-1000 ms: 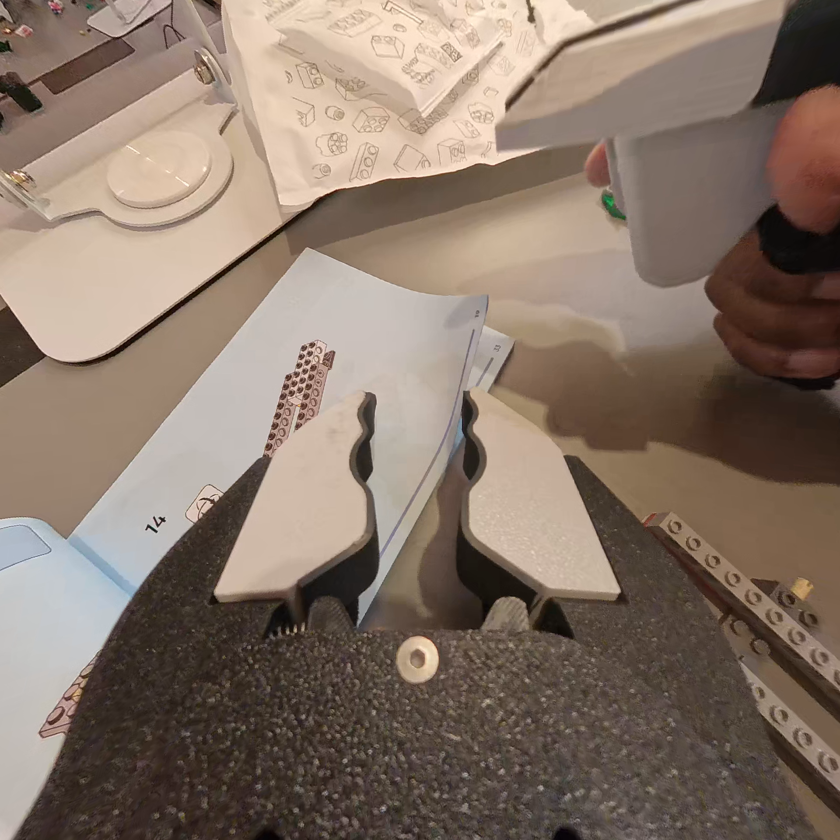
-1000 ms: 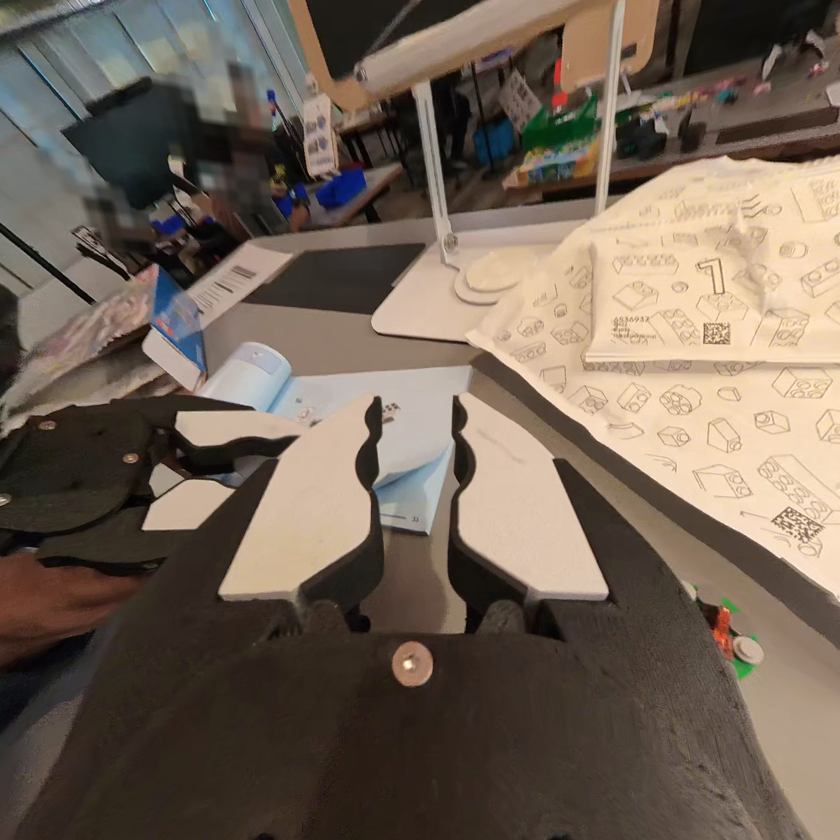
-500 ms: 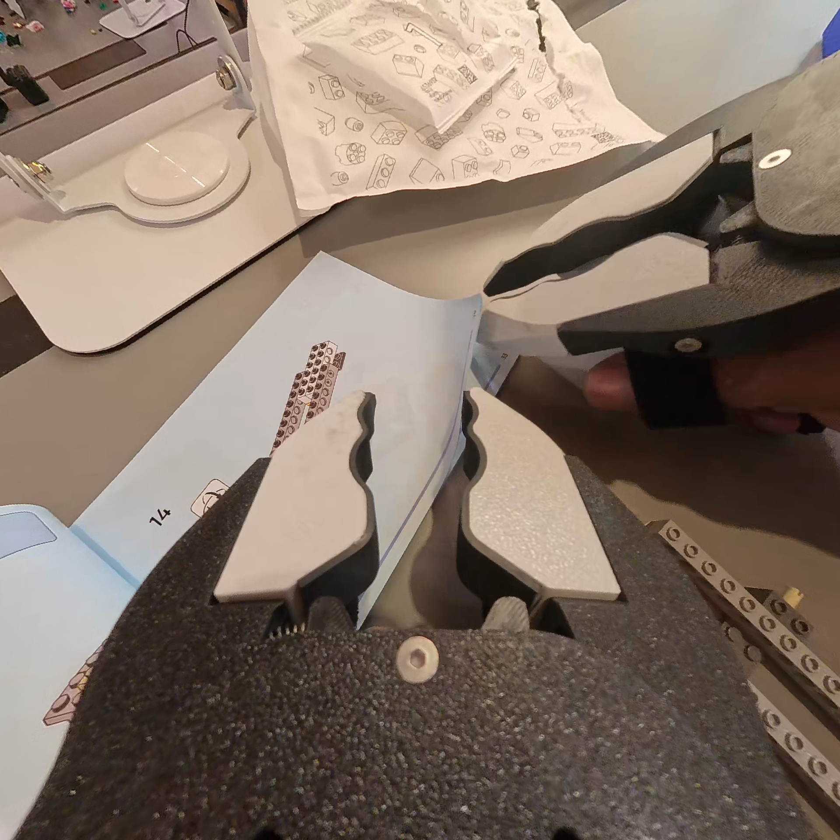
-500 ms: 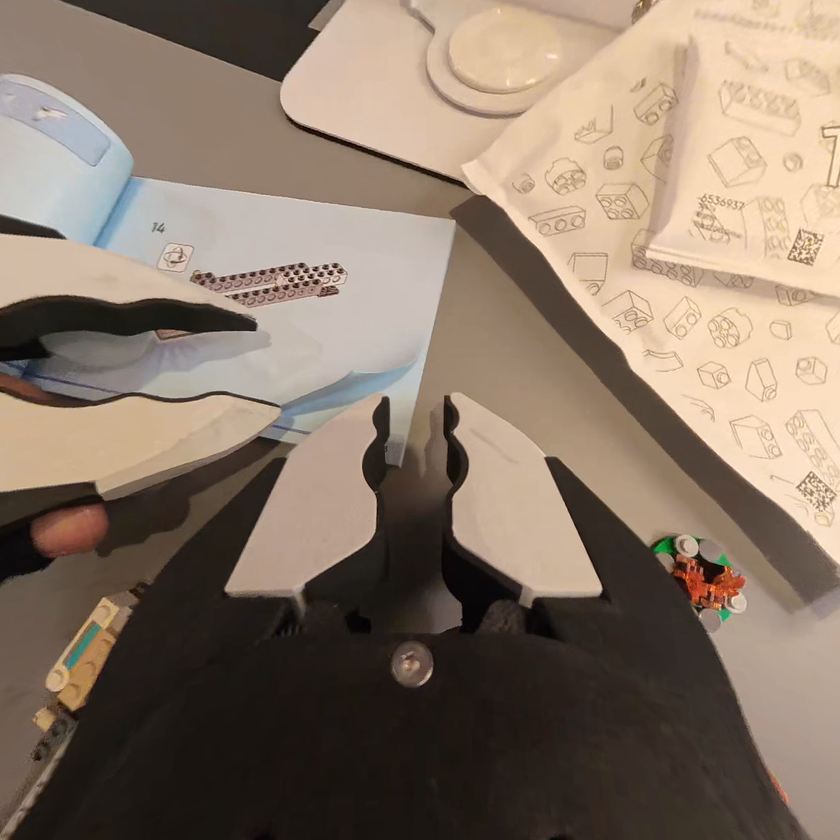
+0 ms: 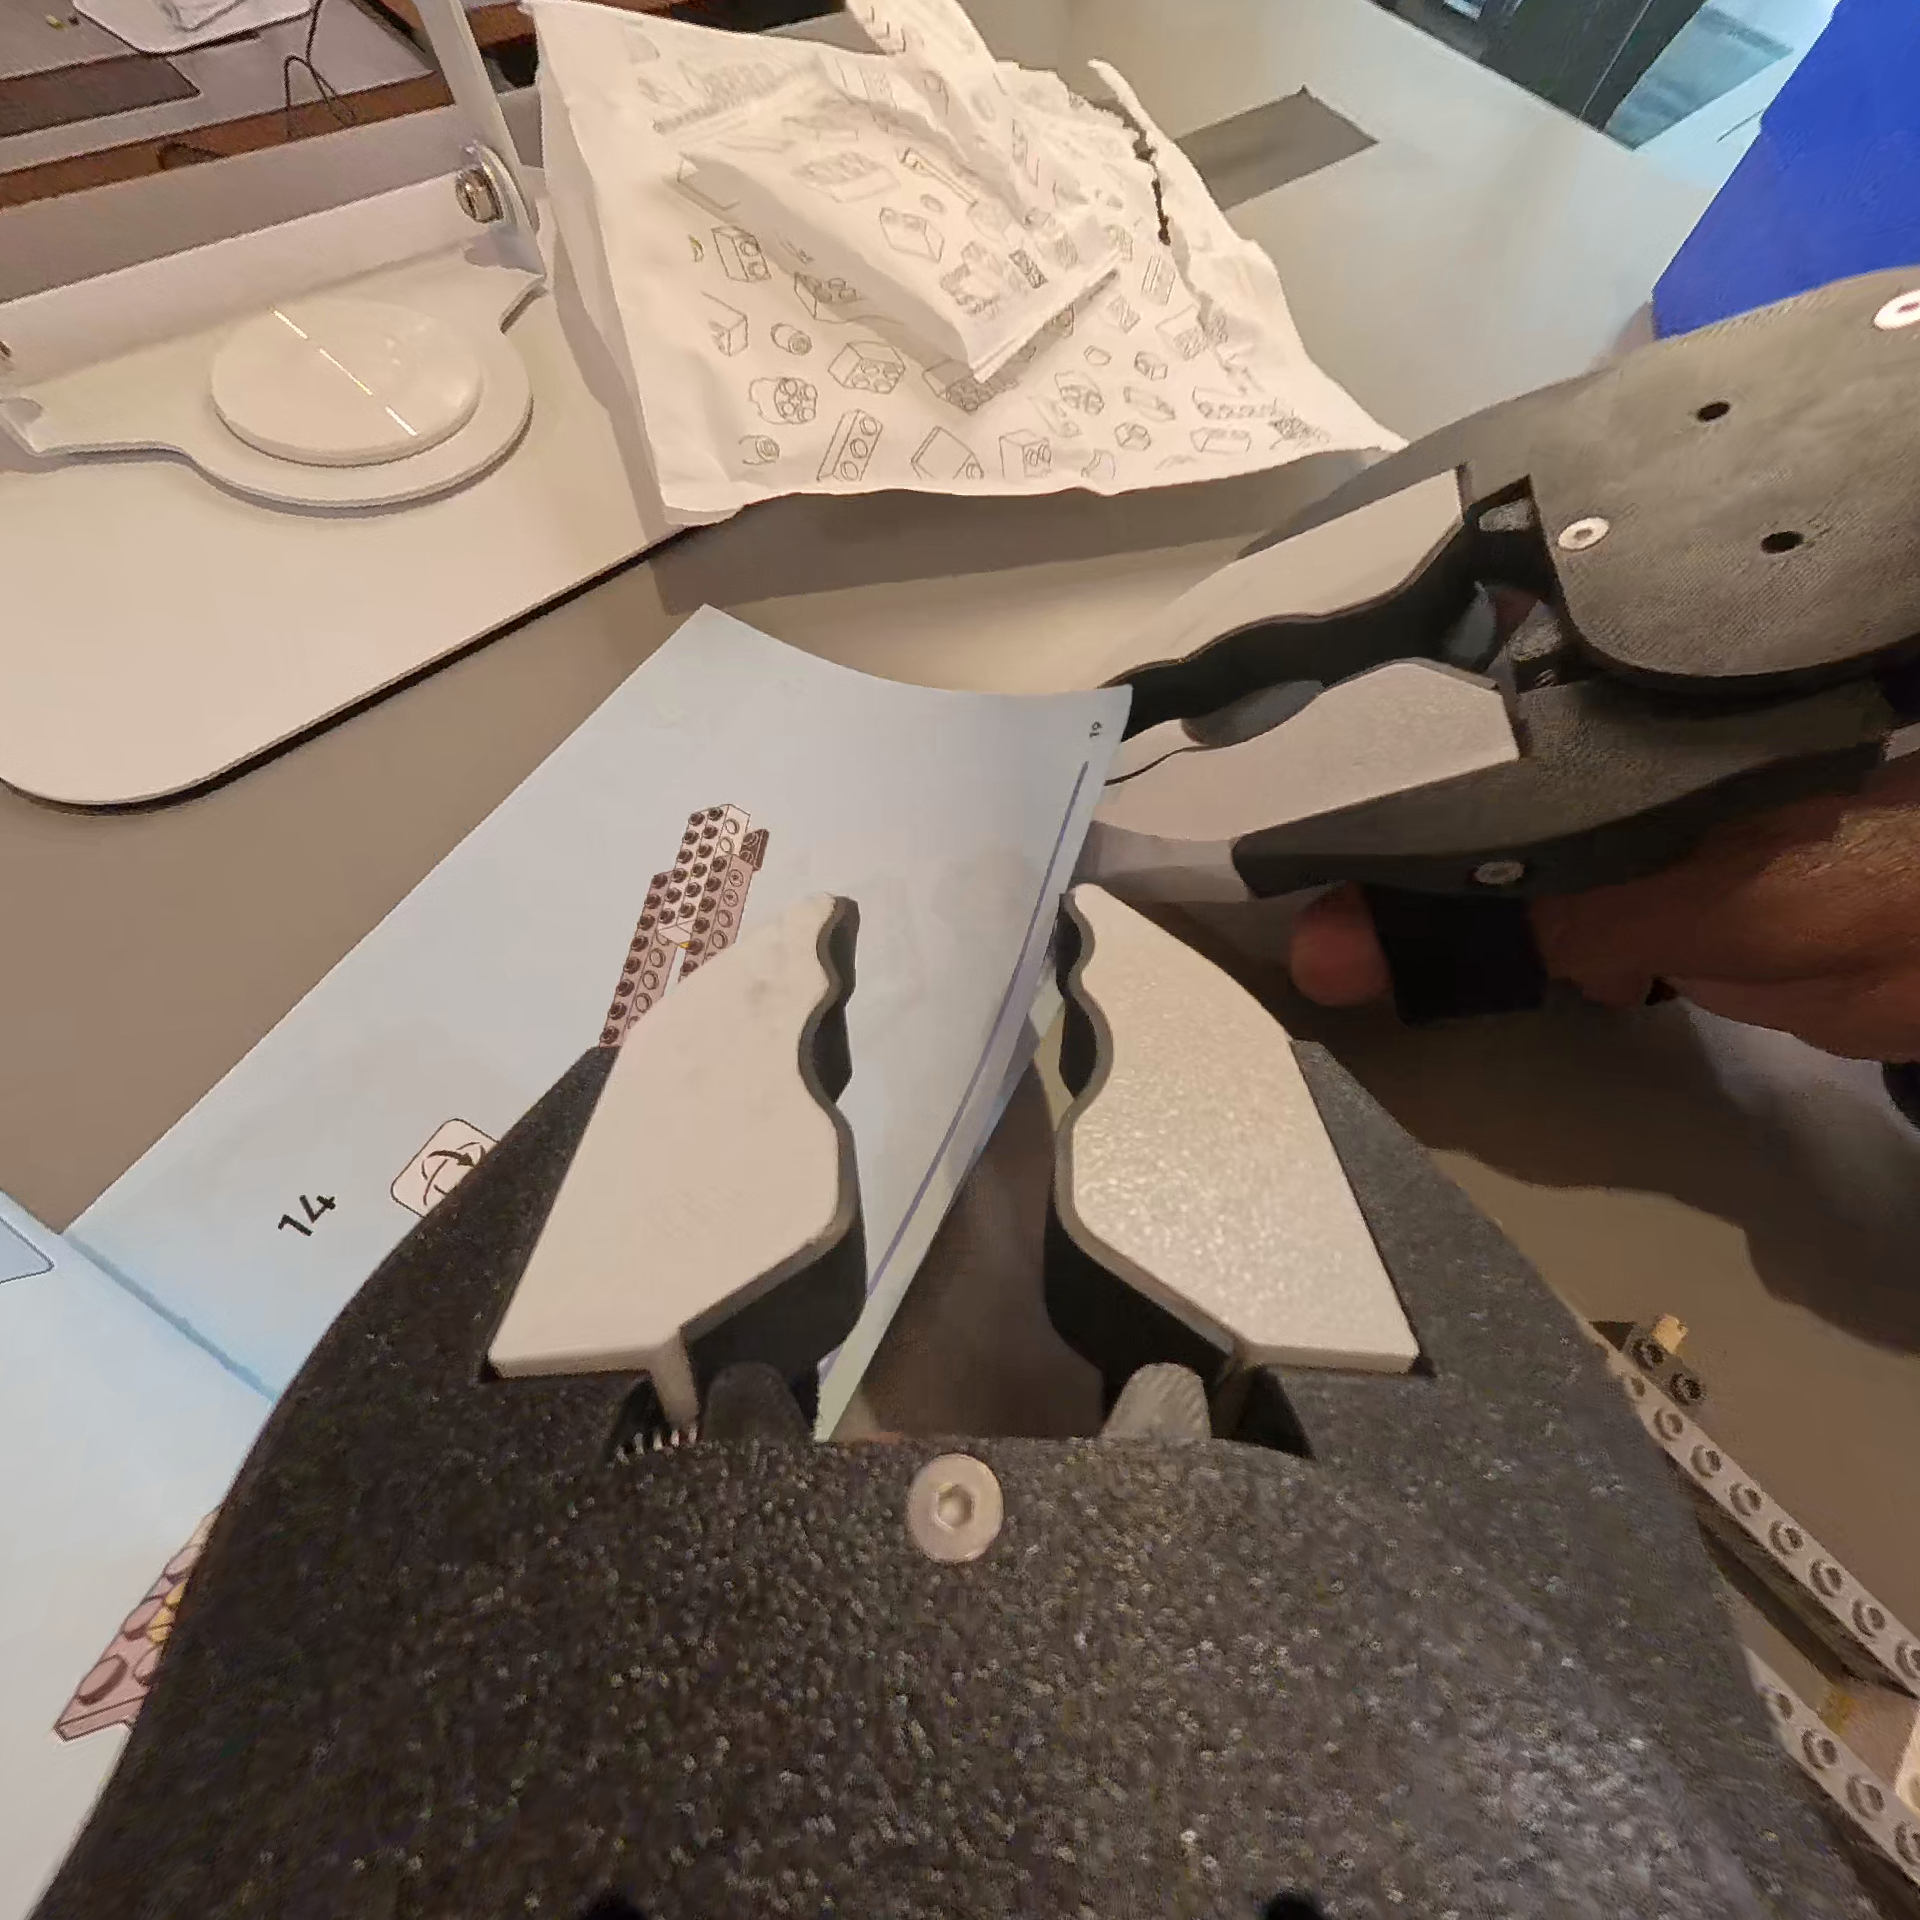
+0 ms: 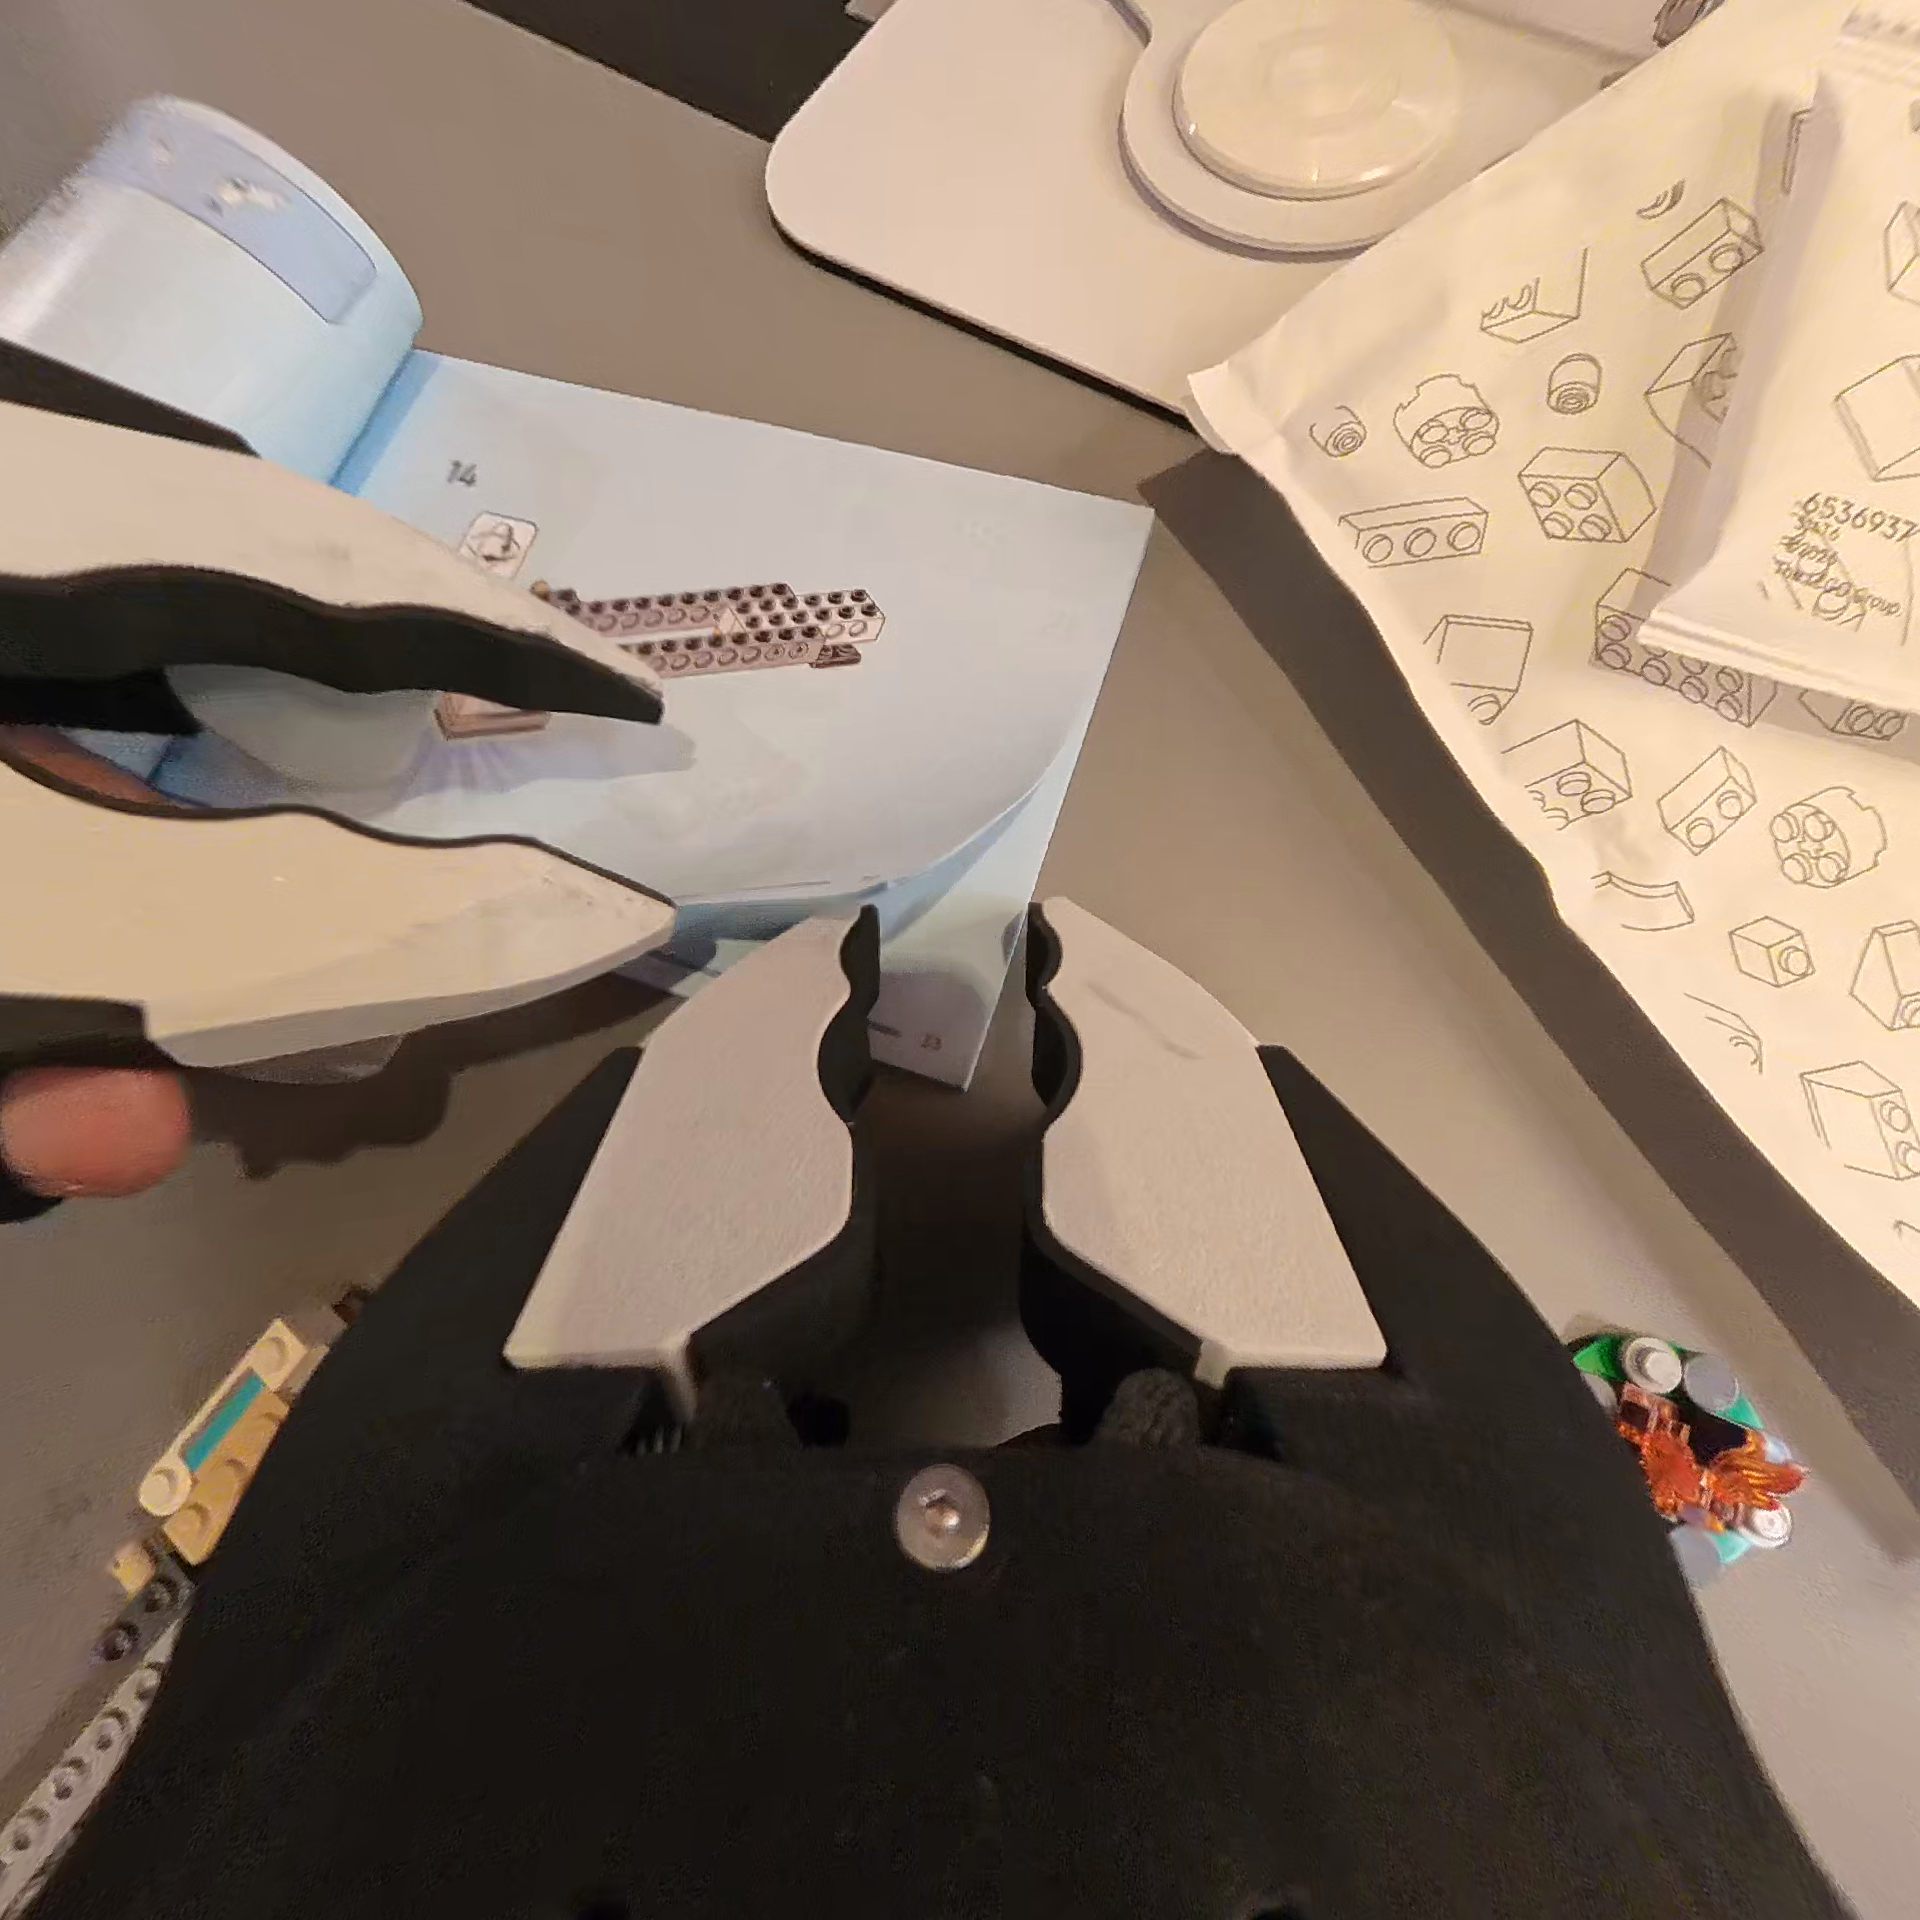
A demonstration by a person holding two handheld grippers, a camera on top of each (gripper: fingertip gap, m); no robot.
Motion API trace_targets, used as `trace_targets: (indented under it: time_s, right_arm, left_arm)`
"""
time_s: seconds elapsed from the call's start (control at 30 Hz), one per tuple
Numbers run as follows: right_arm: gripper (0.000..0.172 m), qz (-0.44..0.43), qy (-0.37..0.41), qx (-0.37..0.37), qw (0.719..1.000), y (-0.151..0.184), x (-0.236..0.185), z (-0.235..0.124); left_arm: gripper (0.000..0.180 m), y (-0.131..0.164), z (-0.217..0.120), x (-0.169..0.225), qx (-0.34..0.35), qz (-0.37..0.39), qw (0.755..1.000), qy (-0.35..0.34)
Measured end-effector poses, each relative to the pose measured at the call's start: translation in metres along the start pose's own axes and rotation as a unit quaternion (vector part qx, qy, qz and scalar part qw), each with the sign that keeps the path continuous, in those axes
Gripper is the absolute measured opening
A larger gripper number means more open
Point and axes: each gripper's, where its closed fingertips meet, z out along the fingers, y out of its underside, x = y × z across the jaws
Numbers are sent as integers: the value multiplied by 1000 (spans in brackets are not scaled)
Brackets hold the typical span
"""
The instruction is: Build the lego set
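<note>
Lying open on the grey table (image 6: 1195,790), the pale blue instruction booklet (image 6: 831,748) has its long axis running leftward from the right gripper (image 6: 951,940). Its upper page (image 5: 779,831) is curled up, the free edge pointing toward that gripper. That edge is straddled by the left gripper (image 5: 956,935), whose jaws are spread without being seen to press it. The right gripper's jaws are parted, empty, just over the booklet's near corner.

Lifted booklet page (image 5: 790,831) between open jaws
</note>
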Motion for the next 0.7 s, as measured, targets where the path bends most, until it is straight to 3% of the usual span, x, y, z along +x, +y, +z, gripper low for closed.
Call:
trace_targets:
  time_s: [0.13,0.7]
  right_arm:
    - [26,-1,-16,33,999,-11,-3,-2]
    - [25,-28,-51,37,998,-12,-16,-3]
  left_arm:
    - [37,-5,-3,2,19,-32,999,22]
    - [34,-20,-2,9,57,-114,990,58]
